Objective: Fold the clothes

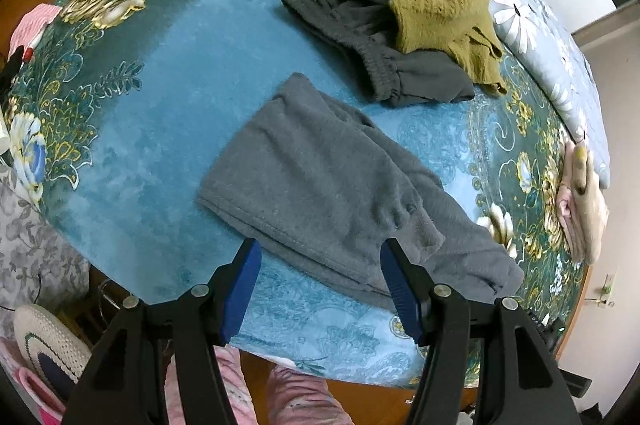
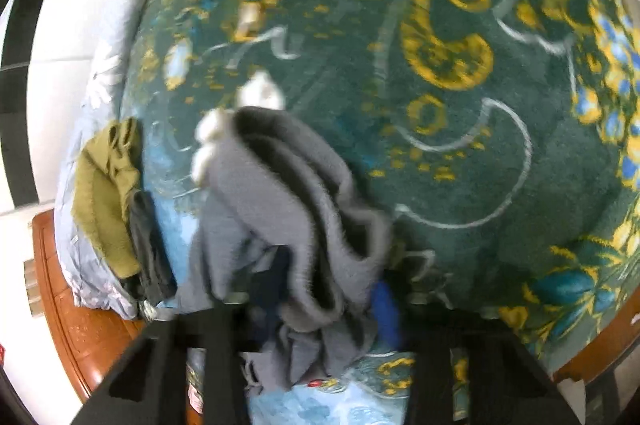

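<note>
The left gripper [image 1: 320, 265] is being held with jaws apart above the bed [image 1: 160, 105], nothing pinched, and the grey trousers [image 1: 320, 177] are lying just ahead of its tips. A bunched end of the grey trousers [image 2: 296, 209] is being clamped between the right gripper [image 2: 320, 305] jaws. Beyond the left jaws, dark shorts [image 1: 352, 17] are being overlapped by an olive sweater [image 1: 444, 13].

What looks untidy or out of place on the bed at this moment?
The dark grey garment and the olive sweater lie crumpled in a heap, the sweater partly on top. The grey trousers lie mostly flat, but one end is bunched between the right gripper fingers.
</note>
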The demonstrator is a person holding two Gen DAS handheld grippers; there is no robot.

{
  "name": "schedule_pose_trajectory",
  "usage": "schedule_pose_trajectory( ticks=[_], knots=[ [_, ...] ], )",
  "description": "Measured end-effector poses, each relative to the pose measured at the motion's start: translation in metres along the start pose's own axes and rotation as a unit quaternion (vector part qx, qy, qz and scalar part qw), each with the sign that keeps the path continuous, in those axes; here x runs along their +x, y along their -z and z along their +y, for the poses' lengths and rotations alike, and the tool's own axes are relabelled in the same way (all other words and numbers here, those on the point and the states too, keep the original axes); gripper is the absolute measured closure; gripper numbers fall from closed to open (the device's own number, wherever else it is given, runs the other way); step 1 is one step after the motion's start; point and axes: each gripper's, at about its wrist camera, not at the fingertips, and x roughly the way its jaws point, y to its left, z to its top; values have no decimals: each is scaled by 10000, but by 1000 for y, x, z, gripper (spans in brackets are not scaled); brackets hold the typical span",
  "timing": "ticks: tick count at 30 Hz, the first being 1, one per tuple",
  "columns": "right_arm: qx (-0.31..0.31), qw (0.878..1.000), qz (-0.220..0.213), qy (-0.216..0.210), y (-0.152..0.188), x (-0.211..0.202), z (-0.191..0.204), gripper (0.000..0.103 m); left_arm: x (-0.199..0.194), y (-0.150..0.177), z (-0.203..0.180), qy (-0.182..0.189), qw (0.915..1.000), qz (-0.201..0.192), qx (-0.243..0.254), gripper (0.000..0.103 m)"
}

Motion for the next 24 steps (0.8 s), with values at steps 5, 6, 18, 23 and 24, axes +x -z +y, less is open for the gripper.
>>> schedule_pose_trajectory(
  ticks=[5, 6, 18, 23, 24],
  knots=[
    [-1440, 9892, -138, -220, 27, -24, 98, 79, 4, -2, 22, 130, 9997, 84, -188, 40],
    [-1788, 9832, -144, -327, 36, -28, 124, 79, 4, -3, 26, 151, 9996, 94, -227, 40],
    [-4513, 8870, 888, -418, 212, 53, 339, 79, -1, -45, 131, 369, 9943, 121, -990, 40],
    [-4778, 8659, 1424, 412, 268, 137, 351, 80, 7, -55, 173, 369, 9902, 234, -1326, 40],
    [-4825, 8613, 1493, 566, 273, 151, 348, 78, 9, -56, 179, 367, 9895, 266, -1369, 40]
  ],
)
